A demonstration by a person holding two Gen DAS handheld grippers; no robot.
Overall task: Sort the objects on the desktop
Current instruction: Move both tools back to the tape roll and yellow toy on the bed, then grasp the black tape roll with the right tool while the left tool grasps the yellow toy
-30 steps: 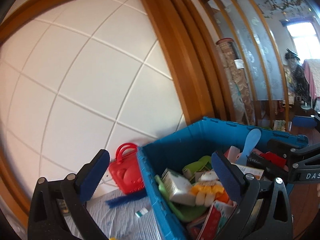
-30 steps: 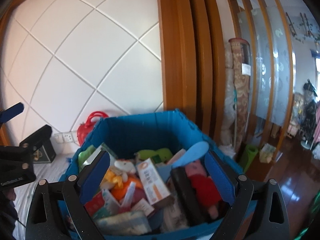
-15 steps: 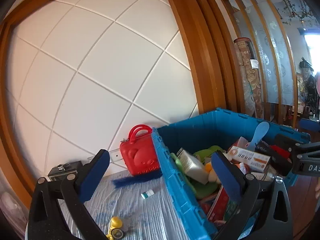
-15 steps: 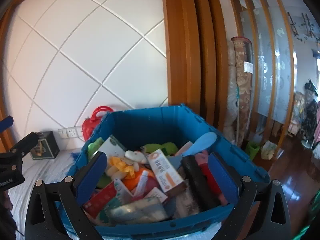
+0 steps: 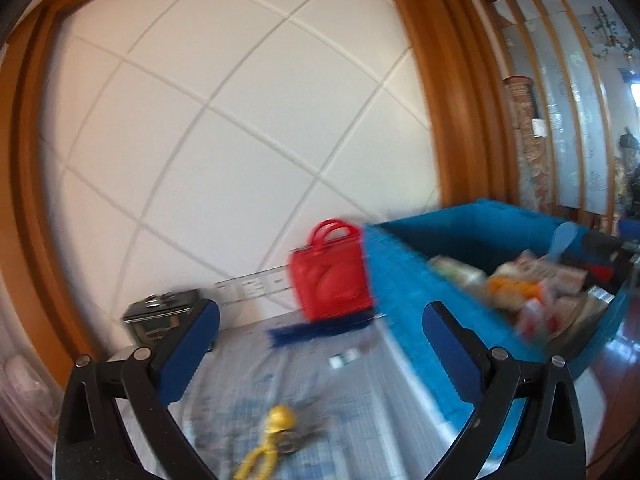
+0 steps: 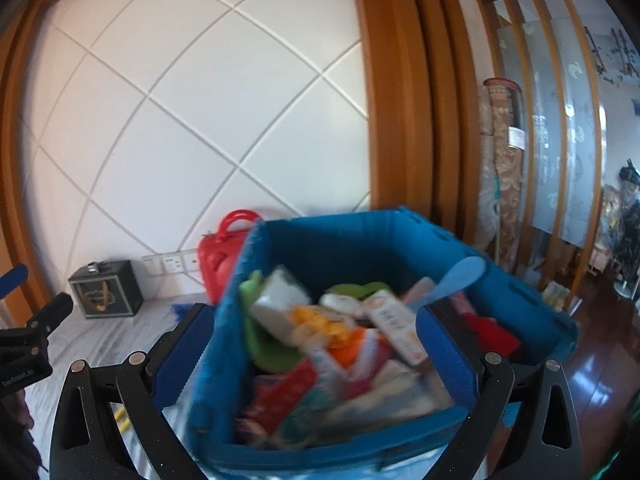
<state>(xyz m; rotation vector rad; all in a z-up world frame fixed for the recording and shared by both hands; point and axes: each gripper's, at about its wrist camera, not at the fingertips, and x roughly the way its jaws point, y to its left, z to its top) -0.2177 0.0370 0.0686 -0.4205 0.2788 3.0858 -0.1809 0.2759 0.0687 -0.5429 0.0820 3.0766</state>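
The left gripper [image 5: 320, 344] has swung from the blue bin [image 5: 472, 320] toward the yellow toy [image 5: 276, 432] at lower centre, jaws spread and empty; the right gripper [image 6: 316, 348] also gapes empty.

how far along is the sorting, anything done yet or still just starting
Looks barely begun. Done: nothing visibly sorted; the blue crate is heaped with mixed items. In hand: nothing; the left gripper and right gripper are both open and empty. Left: the crate's contents, plus the yellow toy, the small white-green item and the red handbag on the table.
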